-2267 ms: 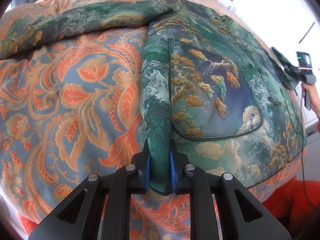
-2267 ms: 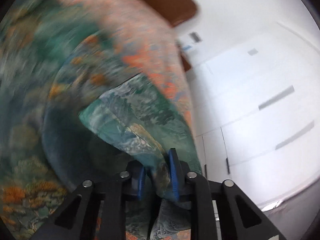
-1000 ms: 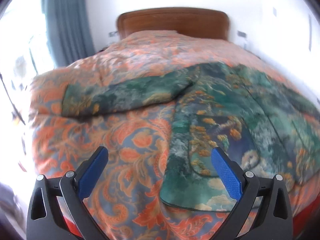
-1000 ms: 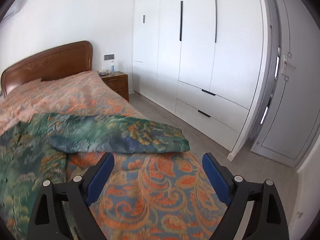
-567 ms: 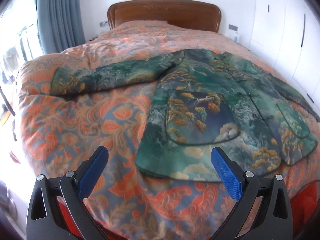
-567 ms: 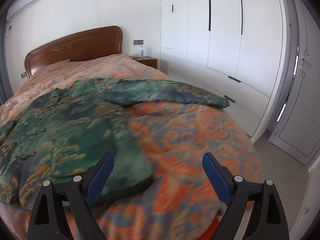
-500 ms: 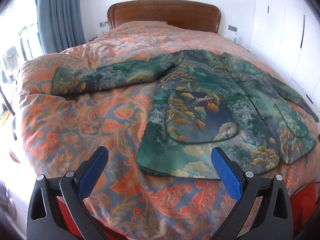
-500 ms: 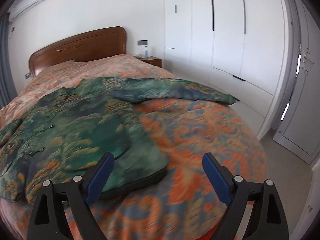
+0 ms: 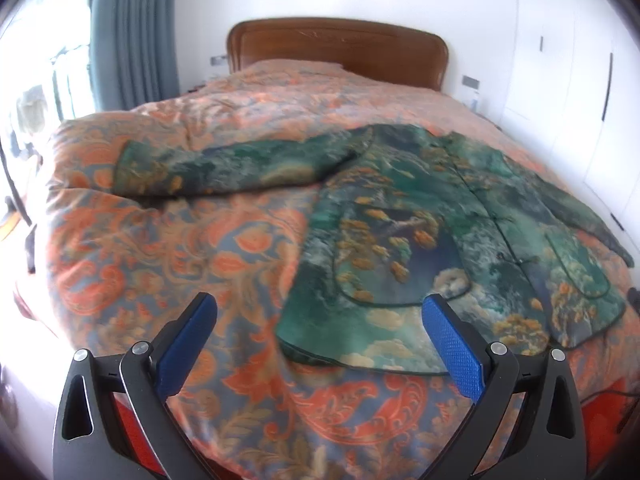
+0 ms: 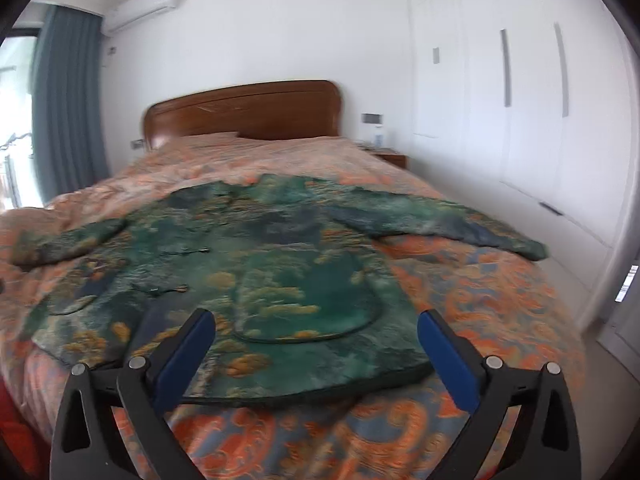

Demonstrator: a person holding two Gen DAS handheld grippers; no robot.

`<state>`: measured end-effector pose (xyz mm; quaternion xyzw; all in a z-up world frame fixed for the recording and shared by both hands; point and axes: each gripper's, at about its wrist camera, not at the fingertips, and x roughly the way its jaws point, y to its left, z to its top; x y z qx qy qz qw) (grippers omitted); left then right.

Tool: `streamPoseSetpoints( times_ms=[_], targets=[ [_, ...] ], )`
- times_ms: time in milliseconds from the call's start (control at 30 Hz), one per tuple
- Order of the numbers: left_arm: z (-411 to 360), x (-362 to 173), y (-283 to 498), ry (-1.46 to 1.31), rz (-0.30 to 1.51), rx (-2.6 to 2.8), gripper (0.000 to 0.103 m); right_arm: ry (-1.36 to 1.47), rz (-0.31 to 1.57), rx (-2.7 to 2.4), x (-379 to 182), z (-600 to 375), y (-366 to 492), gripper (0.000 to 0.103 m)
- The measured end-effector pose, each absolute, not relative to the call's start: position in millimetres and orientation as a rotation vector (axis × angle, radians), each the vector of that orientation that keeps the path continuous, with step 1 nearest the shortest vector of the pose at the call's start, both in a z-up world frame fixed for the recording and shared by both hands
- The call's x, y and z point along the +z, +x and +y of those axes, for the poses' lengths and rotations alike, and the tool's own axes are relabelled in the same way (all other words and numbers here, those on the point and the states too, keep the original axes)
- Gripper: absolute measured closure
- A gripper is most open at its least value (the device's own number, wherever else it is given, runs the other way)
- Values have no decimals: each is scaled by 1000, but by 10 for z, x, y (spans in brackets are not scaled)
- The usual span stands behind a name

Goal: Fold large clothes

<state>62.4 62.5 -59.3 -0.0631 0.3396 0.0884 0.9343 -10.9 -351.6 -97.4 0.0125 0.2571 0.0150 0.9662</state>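
A green patterned jacket (image 9: pixel 432 224) with gold clouds and two front pockets lies flat, front up, on the bed, both sleeves spread out to the sides. It also shows in the right wrist view (image 10: pixel 256 264). My left gripper (image 9: pixel 320 340) is open and empty, held back from the bed's foot near the jacket's left hem corner. My right gripper (image 10: pixel 316 344) is open and empty, just short of the jacket's right hem.
The bed has an orange and blue floral cover (image 9: pixel 180 248) and a wooden headboard (image 10: pixel 244 116). White wardrobes (image 10: pixel 520 120) line the right wall, with a nightstand (image 10: pixel 390 157) beside the bed. Blue curtains (image 9: pixel 132 36) hang at the left.
Both grippers let go of the jacket's hem, opened wide and drew back from the bed. Over the last half second both views swung slightly, the right toward the jacket's middle.
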Motion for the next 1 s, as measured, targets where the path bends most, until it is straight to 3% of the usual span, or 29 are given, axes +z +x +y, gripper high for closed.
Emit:
streamPoseSetpoints(
  times_ms=[267, 467, 633, 767, 1000],
  targets=[
    [485, -680, 748, -93, 783, 86, 1, 40, 616, 69, -1012, -3618, 99, 0],
    [503, -577, 869, -102, 776, 122, 1, 179, 643, -88, -854, -4663, 667, 0],
    [439, -559, 1002, -88, 783, 157, 1, 425, 620, -199, -884, -5725, 1038, 0],
    [334, -583, 1137, -66, 811, 152, 1, 730, 631, -253, -1216, -6475, 1273, 0],
    [130, -521, 1267, -14, 816, 142, 1, 1080, 572, -405, -1792, -7166, 1582, 16]
  ],
)
